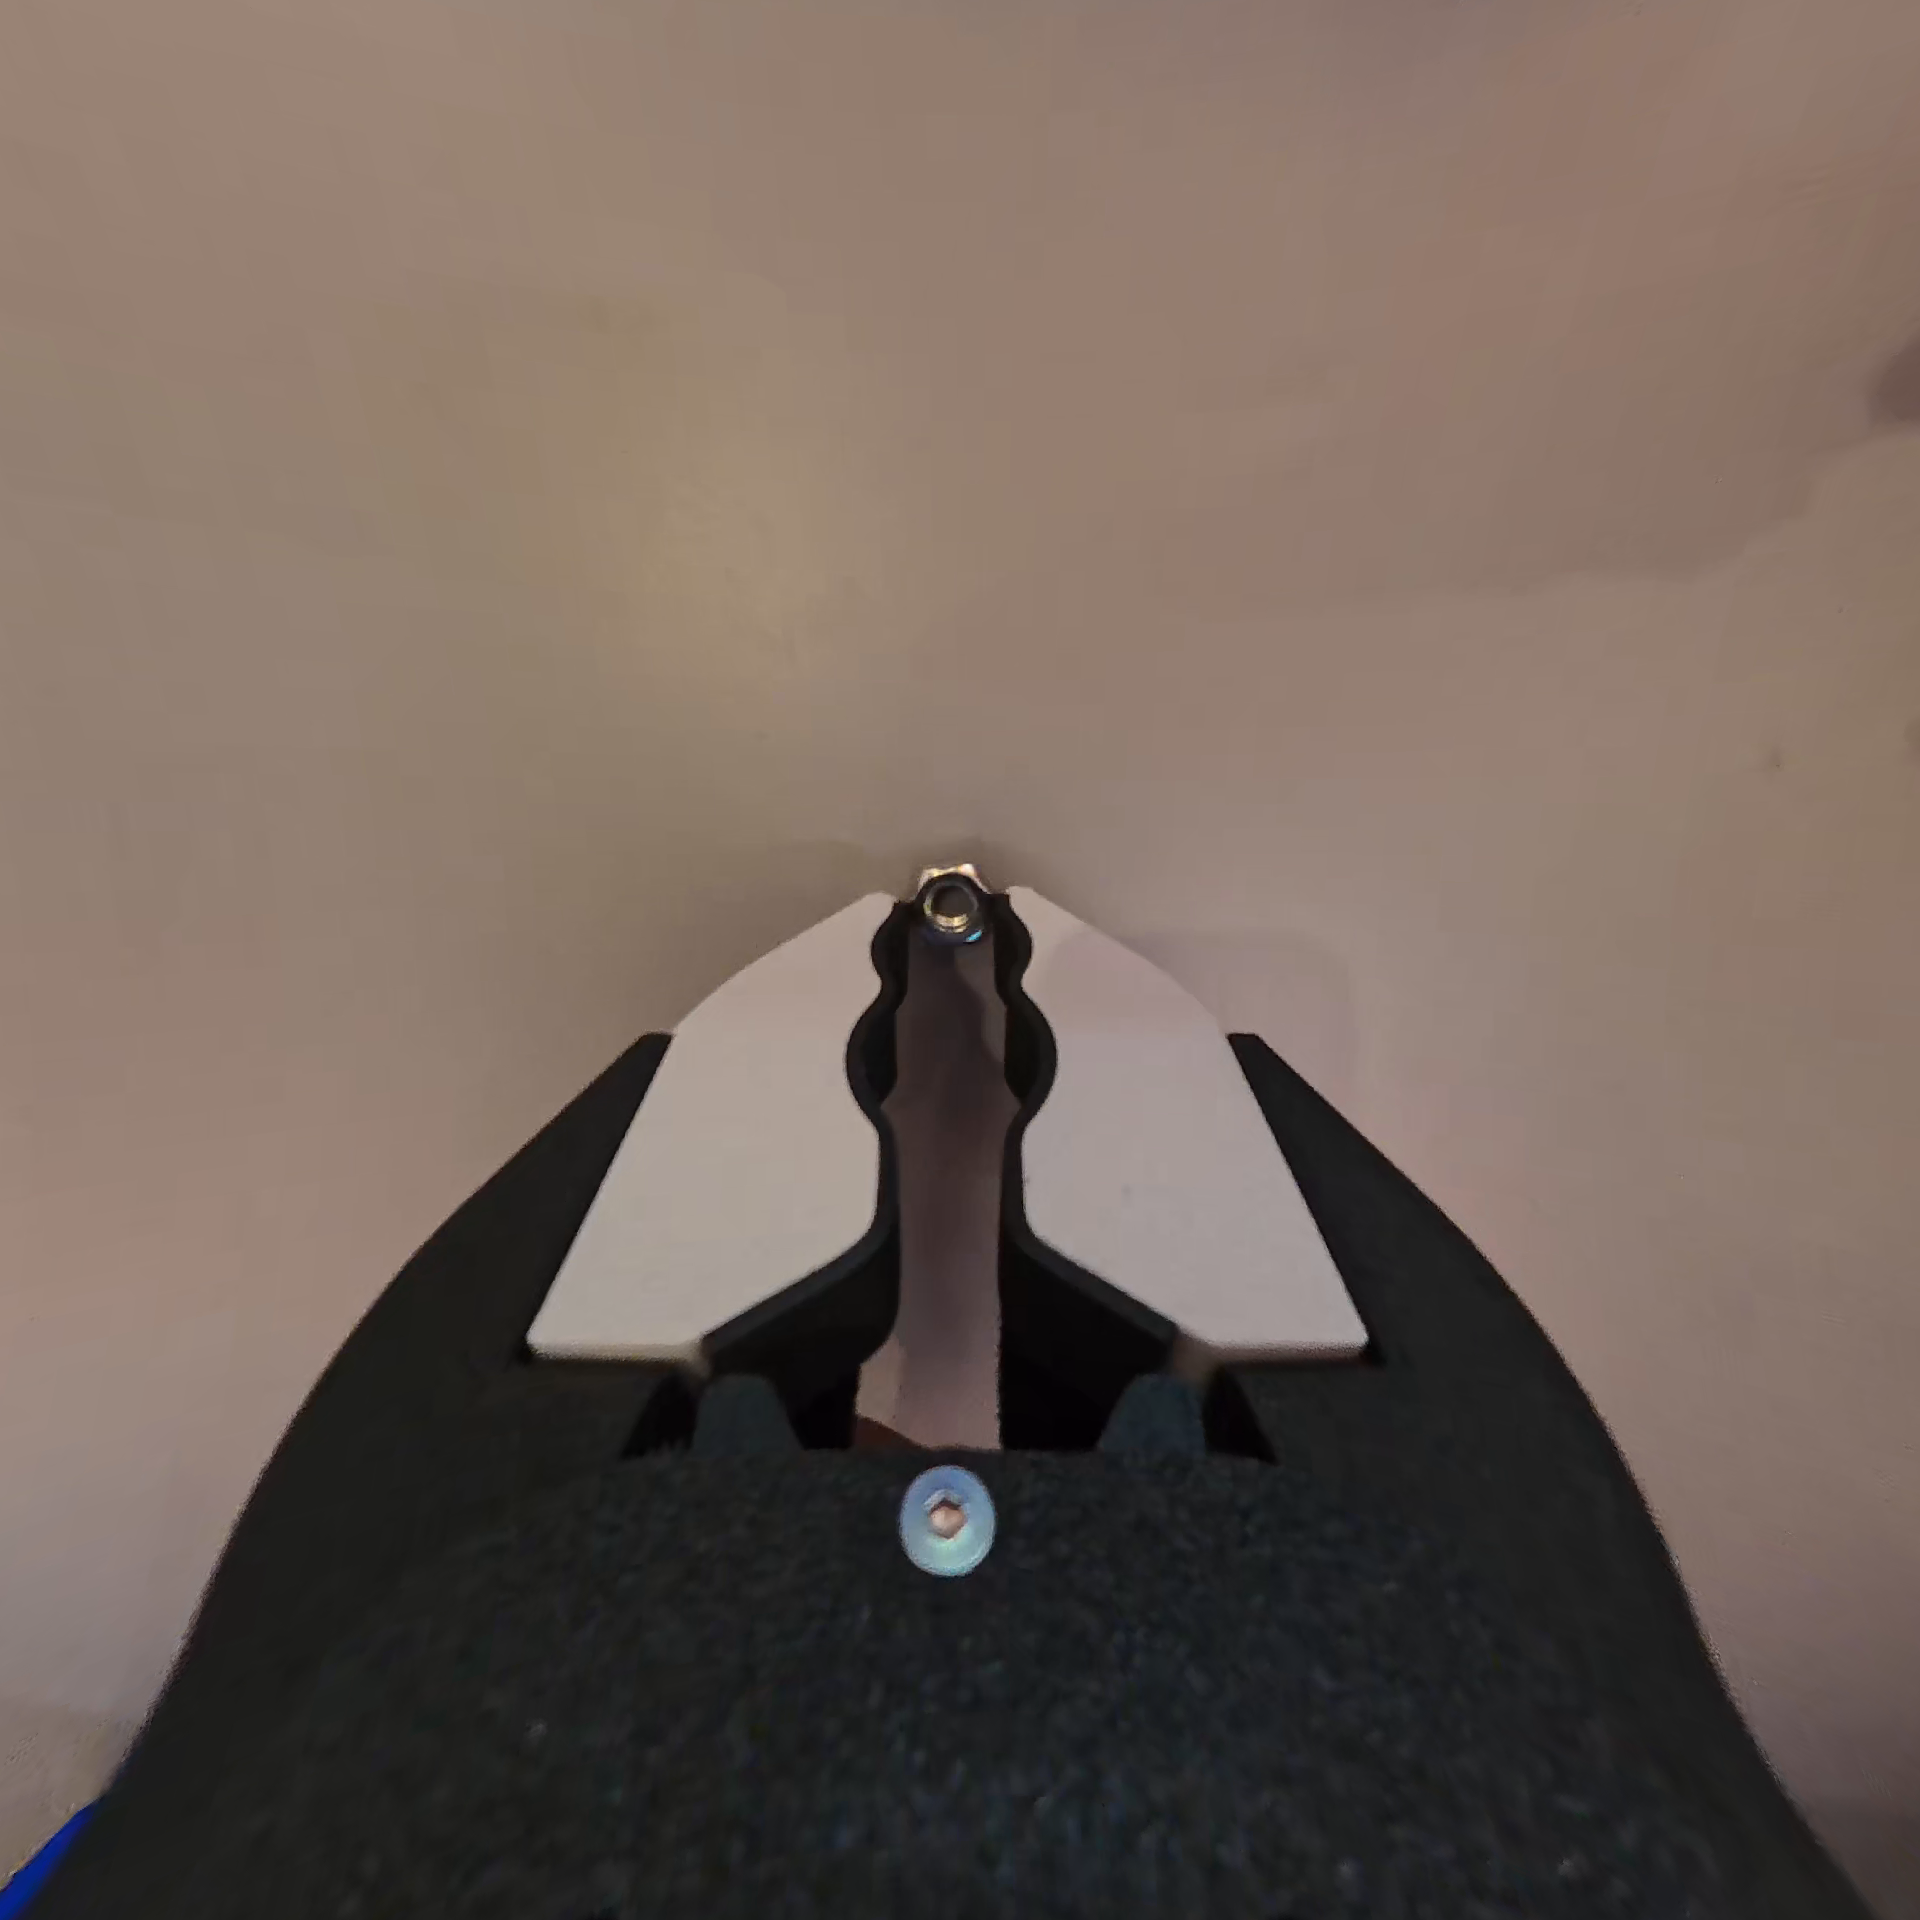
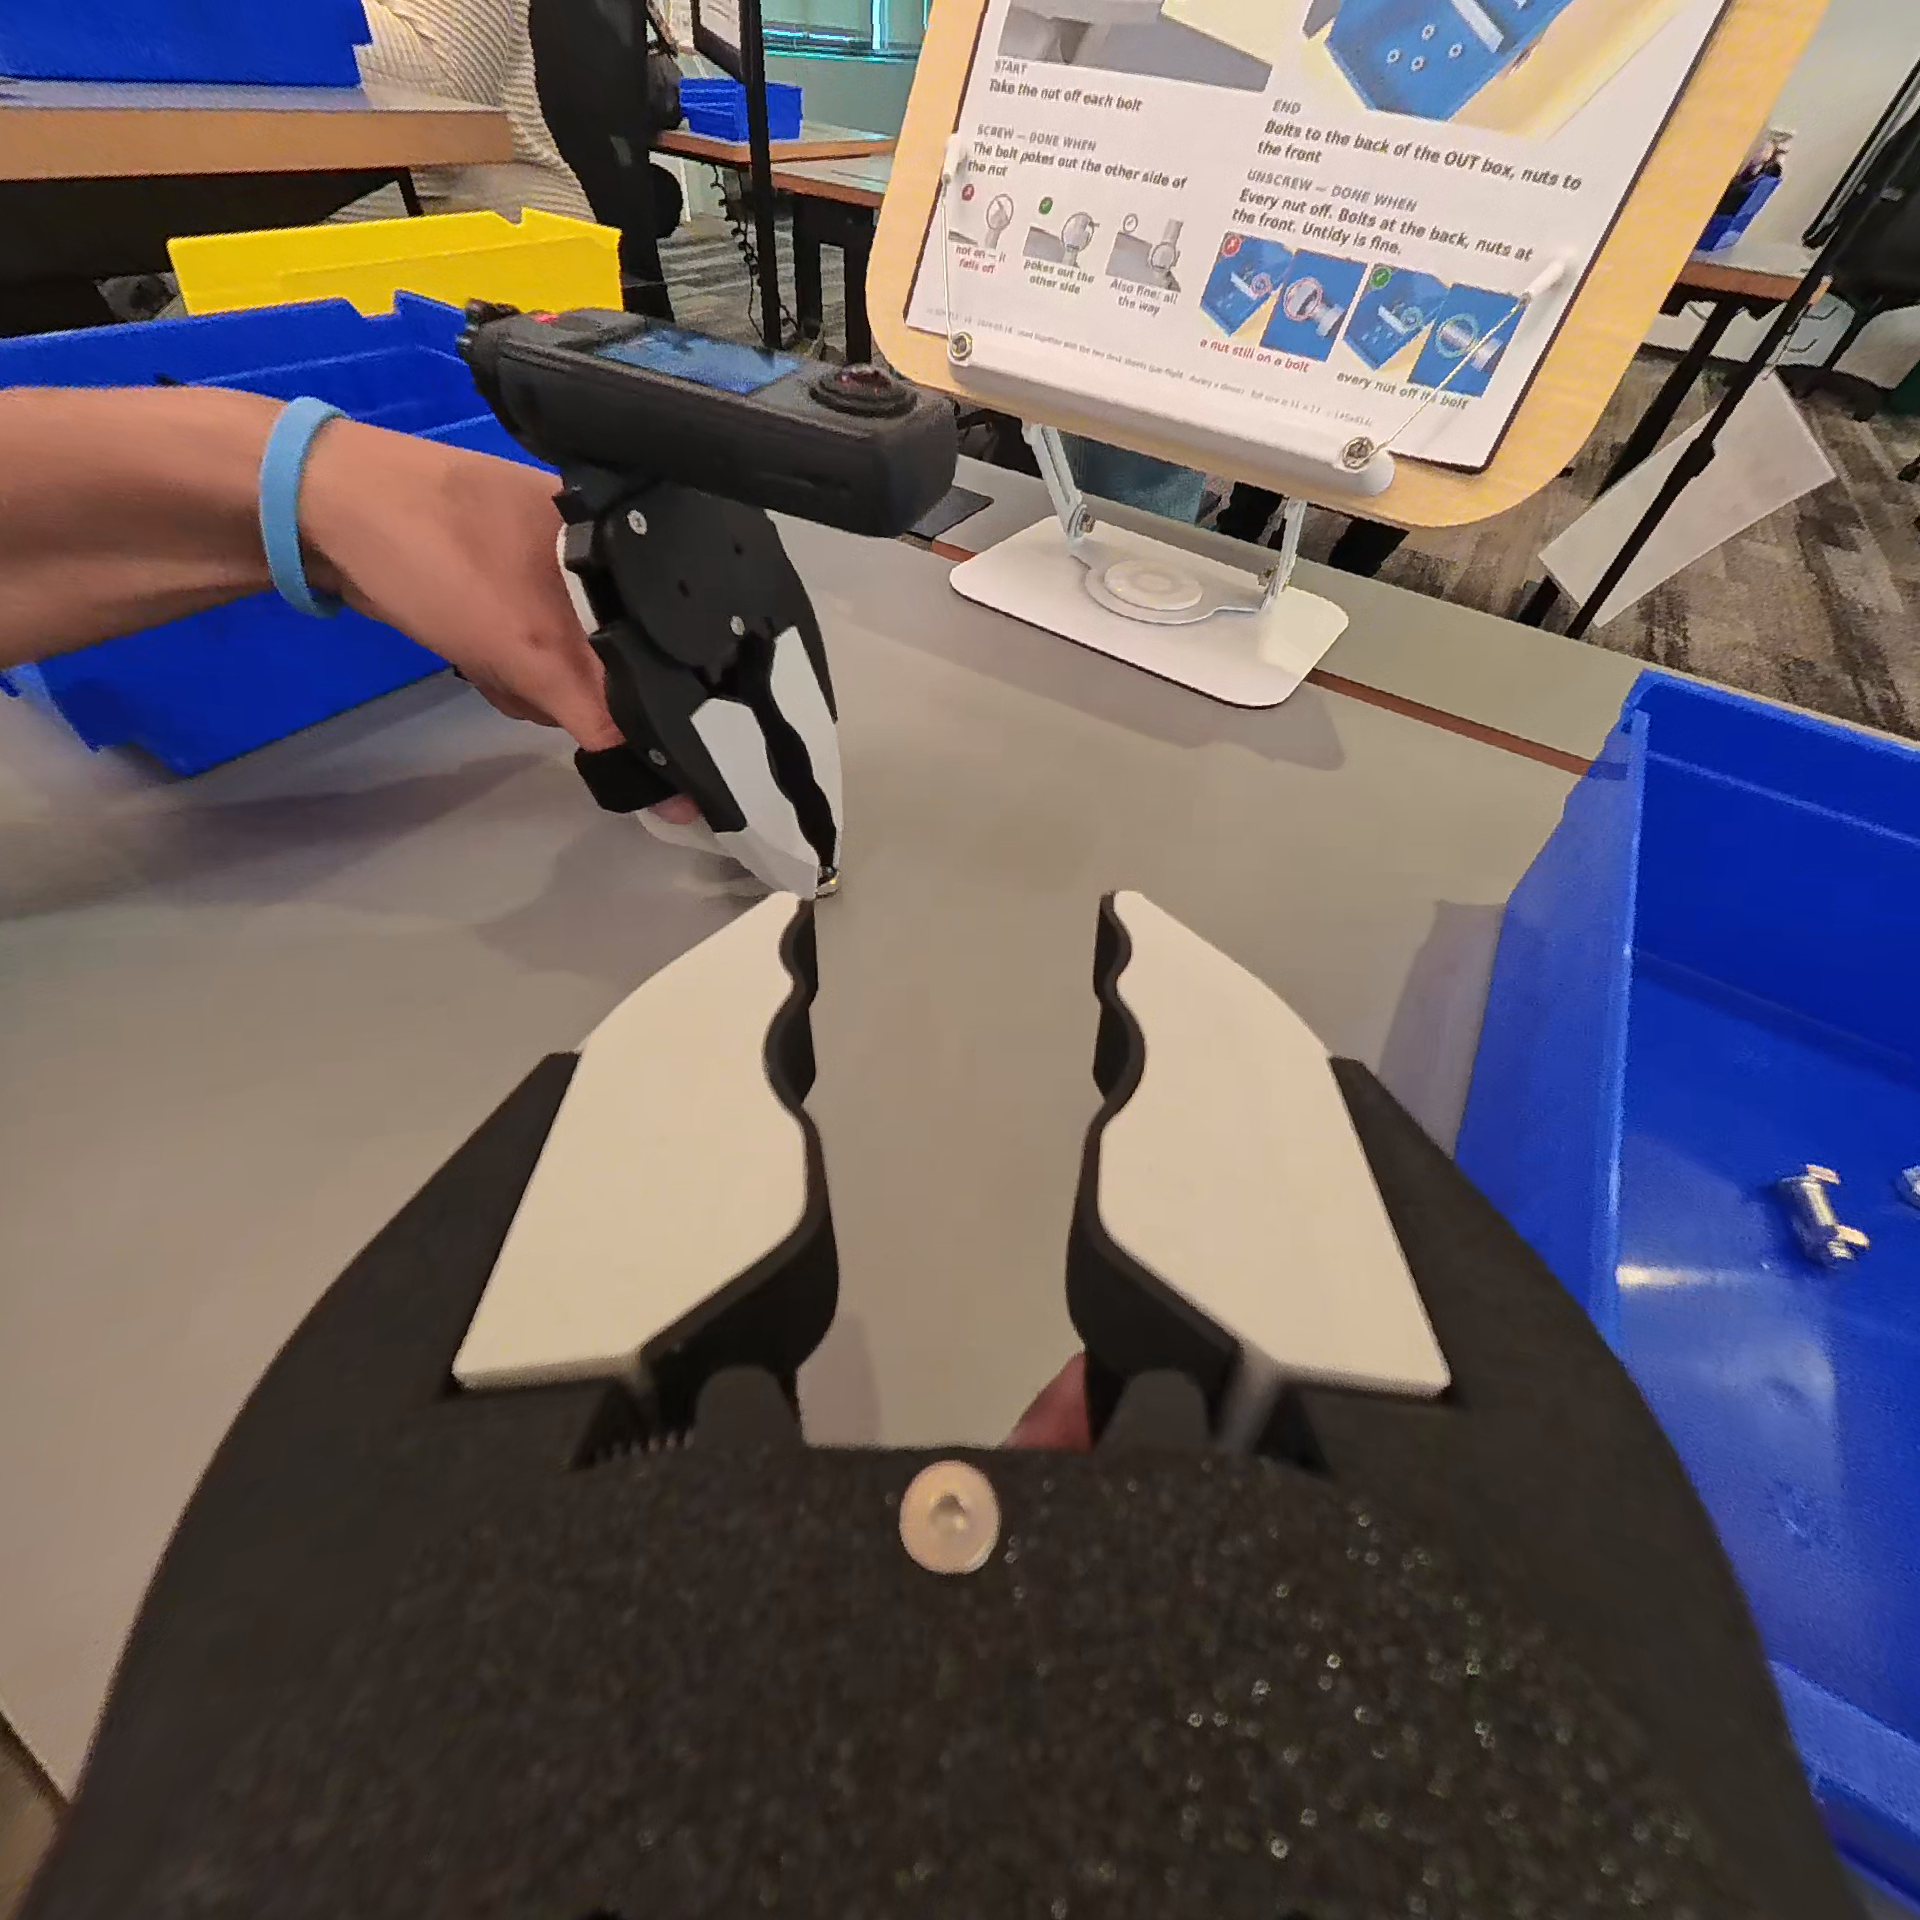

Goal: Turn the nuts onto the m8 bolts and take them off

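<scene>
Grey table (image 2: 1039, 810) underneath; my left gripper (image 1: 948, 906) pinches a nut (image 1: 948, 914) at its tips, touching down; right gripper (image 2: 954, 920) gapes empty just behind it.

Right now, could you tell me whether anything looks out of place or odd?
Nothing stands out. The left gripper pinches a nut at the table; the right gripper is open and empty; a bolt lies in the blue bin.
</scene>
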`<state>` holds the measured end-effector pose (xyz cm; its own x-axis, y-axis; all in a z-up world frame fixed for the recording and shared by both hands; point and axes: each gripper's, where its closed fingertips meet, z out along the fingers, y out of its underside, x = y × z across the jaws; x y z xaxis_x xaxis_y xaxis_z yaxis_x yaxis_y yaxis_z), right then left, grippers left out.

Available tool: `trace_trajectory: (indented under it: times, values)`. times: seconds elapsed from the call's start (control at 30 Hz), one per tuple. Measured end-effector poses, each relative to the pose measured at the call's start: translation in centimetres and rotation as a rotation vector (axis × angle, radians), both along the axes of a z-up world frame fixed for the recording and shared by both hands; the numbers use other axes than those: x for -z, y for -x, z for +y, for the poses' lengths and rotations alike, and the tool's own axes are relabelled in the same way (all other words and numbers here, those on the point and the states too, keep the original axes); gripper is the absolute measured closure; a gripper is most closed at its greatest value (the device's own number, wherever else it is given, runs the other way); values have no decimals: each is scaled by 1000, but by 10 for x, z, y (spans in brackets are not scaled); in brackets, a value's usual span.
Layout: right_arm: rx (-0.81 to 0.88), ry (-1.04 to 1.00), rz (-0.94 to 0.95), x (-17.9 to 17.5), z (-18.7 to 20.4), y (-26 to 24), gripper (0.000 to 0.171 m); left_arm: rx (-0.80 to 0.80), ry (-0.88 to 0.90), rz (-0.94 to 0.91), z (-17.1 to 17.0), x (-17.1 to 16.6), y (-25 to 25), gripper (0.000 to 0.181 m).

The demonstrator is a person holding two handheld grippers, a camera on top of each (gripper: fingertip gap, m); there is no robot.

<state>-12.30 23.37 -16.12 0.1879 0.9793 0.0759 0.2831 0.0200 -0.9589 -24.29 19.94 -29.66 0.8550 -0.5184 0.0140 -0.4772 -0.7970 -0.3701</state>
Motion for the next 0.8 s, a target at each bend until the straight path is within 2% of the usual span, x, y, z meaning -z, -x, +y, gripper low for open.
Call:
trace_trajectory:
  times: [0.07, 0.13, 0.23, 0.33, 0.4, 0.5, 0.57, 0.63, 0.7, 0.8]
  values:
    - [1, 3, 0, 0, 0, 0, 120, -13, -5, 5, 0, 0, 2, 165]
    - [1, 2, -4, 0, 0, 0, 120, -30, -38, 4, -1, -5, 3, 150]
    - [0, -1, -4, 0, 0, -2, 120, -83, -162, -49, -10, -27, 0, 140]
    - [-1, -9, -1, 1, 1, -4, 120, -241, -400, -115, -30, -67, 0, 136]
    - [5, -15, 9, 2, 2, -4, 119, -369, -624, -148, -50, -99, 1, 136]
    - [26, -8, 28, 5, 4, -3, 113, -597, -935, -82, -91, -134, 15, 129]
    - [61, -7, 30, 9, 7, -3, 109, -733, -1046, -67, -116, -140, 16, 118]
    - [117, -14, 7, 14, 11, -5, 101, -852, -1070, -13, -136, -134, 19, 106]
    - [142, -43, -21, 19, 11, -6, 97, -924, -1122, -1, -148, -134, 19, 107]
    - [134, -48, -40, 22, 5, -4, 96, -942, -1131, 3, -150, -134, 14, 107]
